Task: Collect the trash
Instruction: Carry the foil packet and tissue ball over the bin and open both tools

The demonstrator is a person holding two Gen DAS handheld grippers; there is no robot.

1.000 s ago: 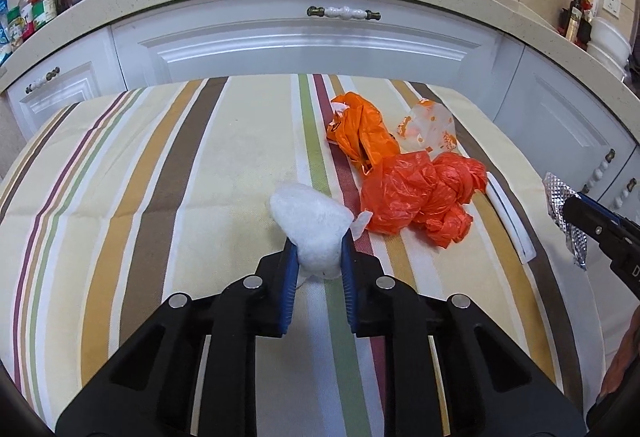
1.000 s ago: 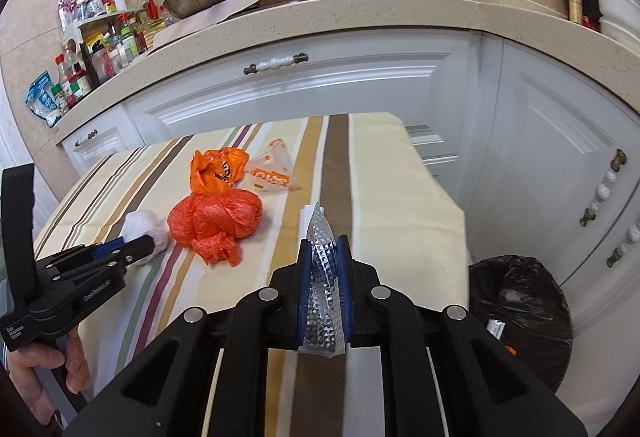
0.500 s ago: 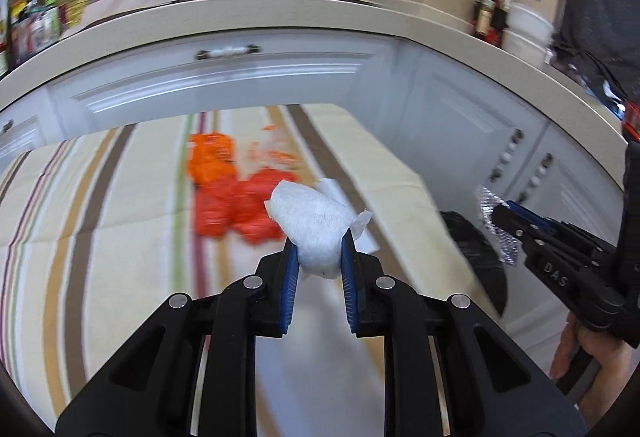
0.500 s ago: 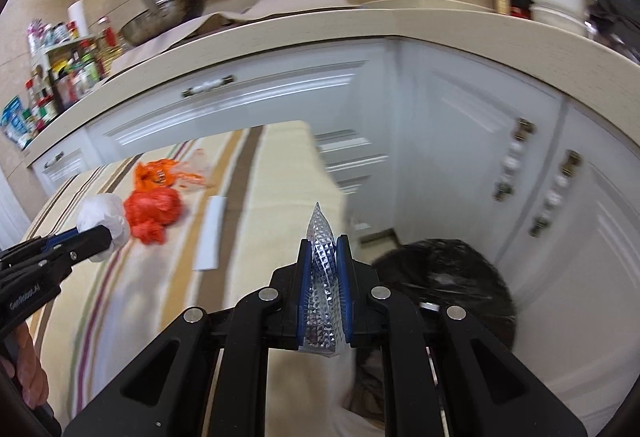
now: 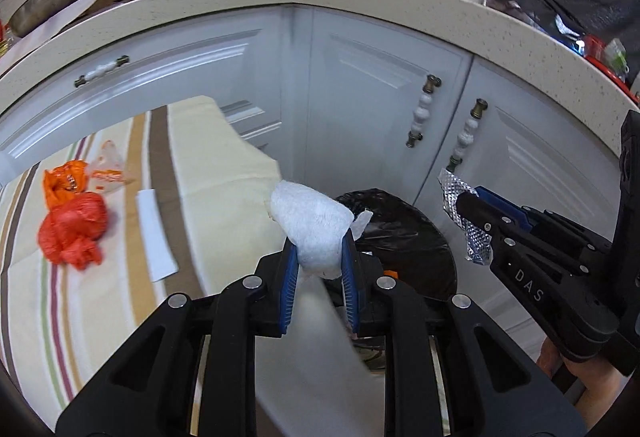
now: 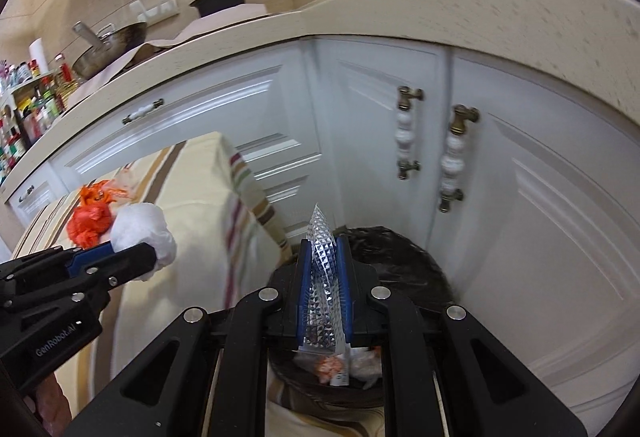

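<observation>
The bin (image 6: 404, 257), lined with a black bag and standing on the floor against the white cabinet doors (image 5: 384, 109), is the landmark here; some scraps already lie inside it. Beside the bin, the striped surface (image 5: 208, 165) carries what is left to collect: a red plastic bag (image 5: 74, 229), an orange wrapper (image 5: 64, 179) behind it, and a white strip (image 5: 156, 237) on the bin side of the bag. The right gripper (image 6: 323, 289) hangs directly above the bin, jaws clenched on a silver foil wrapper (image 6: 322, 269). The left gripper (image 5: 318, 269) hangs near the bin's rim, jaws clenched on a white tissue wad (image 5: 310, 221). The step in hand appears to be the drop. Next, each pair of jaws should release over the opening, with the left probably moving further above the bin first.
</observation>
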